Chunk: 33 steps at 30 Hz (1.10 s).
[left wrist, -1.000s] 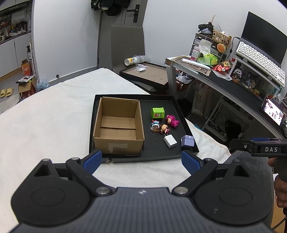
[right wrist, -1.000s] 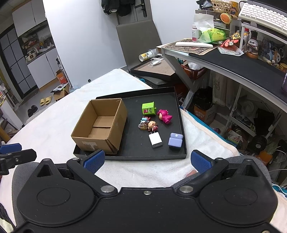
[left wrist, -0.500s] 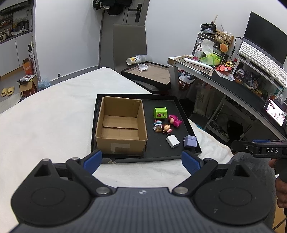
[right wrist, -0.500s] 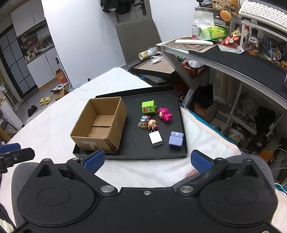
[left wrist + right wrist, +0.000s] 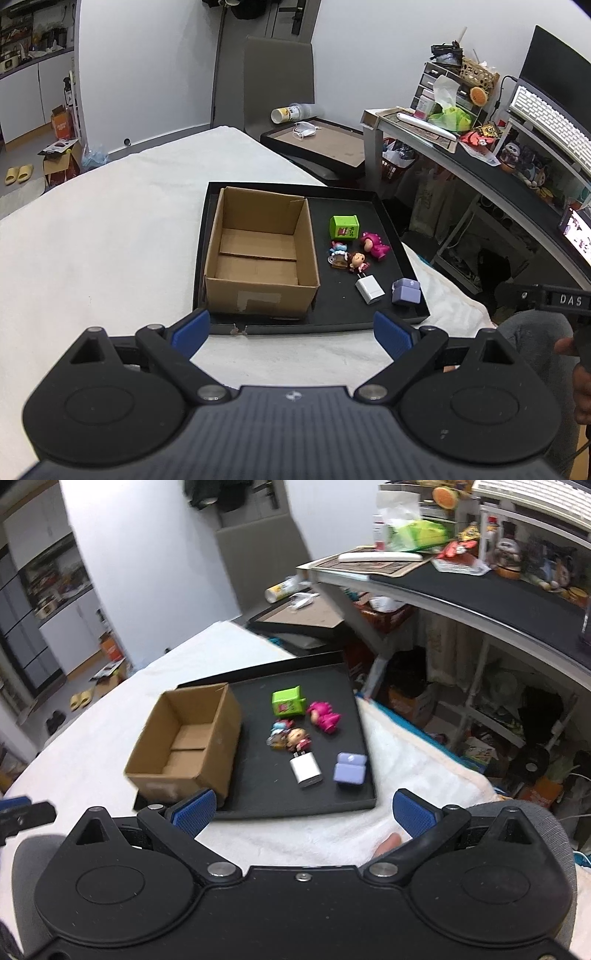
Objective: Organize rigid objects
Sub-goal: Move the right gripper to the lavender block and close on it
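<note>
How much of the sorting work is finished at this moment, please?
Nothing looks done: the cardboard box is empty. Nothing is in hand; the left gripper and right gripper are open. Left on the black tray: green box, pink toy, two small figures, white charger, purple case.

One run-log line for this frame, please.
left gripper: open, empty | right gripper: open, empty | box: empty, on tray | toys, charger: loose beside box
</note>
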### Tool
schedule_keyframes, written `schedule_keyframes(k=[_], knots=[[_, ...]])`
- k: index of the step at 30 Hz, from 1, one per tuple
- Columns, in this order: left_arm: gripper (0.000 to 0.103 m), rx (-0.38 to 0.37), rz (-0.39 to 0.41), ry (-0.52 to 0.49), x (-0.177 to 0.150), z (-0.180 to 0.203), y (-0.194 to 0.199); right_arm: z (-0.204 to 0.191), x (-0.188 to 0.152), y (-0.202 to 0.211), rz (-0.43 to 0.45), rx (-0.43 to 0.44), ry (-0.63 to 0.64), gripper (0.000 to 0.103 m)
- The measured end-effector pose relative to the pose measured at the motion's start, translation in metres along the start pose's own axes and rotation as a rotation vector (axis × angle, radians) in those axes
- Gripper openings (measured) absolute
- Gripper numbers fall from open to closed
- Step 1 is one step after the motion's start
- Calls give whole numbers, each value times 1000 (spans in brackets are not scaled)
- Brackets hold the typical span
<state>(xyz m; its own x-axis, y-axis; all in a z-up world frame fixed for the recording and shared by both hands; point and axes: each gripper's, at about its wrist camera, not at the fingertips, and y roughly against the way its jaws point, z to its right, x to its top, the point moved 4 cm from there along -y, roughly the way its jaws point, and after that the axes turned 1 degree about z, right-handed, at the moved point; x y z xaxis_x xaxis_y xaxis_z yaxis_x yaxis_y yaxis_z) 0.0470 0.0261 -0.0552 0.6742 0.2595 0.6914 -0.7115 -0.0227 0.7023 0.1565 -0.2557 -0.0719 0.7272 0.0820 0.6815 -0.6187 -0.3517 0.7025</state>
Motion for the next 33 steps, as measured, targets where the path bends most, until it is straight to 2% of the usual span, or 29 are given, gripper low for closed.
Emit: schedule_keyframes(k=[5,8,19,27,30,33], knots=[[94,5,-7,19,3,-11,-14,6,4,-14,-1,-12,-17,103],[94,5,-15,33,5,-17,-23,7,6,-25,-5,-18,-23,99],[91,16,-29,71,13,-38,-55,8,7,-70,-65,-26,-63,75],[87,26,-48,118,20,-56,-78,19,12,-104,-114,-70,-115,74],[75,26,-63,129,23,-60,-87,22,14,-114,-126,-83,-128,74],[73,27,-71,137,26,-63,-94,27,18,-123,-145,-84,-155,72]])
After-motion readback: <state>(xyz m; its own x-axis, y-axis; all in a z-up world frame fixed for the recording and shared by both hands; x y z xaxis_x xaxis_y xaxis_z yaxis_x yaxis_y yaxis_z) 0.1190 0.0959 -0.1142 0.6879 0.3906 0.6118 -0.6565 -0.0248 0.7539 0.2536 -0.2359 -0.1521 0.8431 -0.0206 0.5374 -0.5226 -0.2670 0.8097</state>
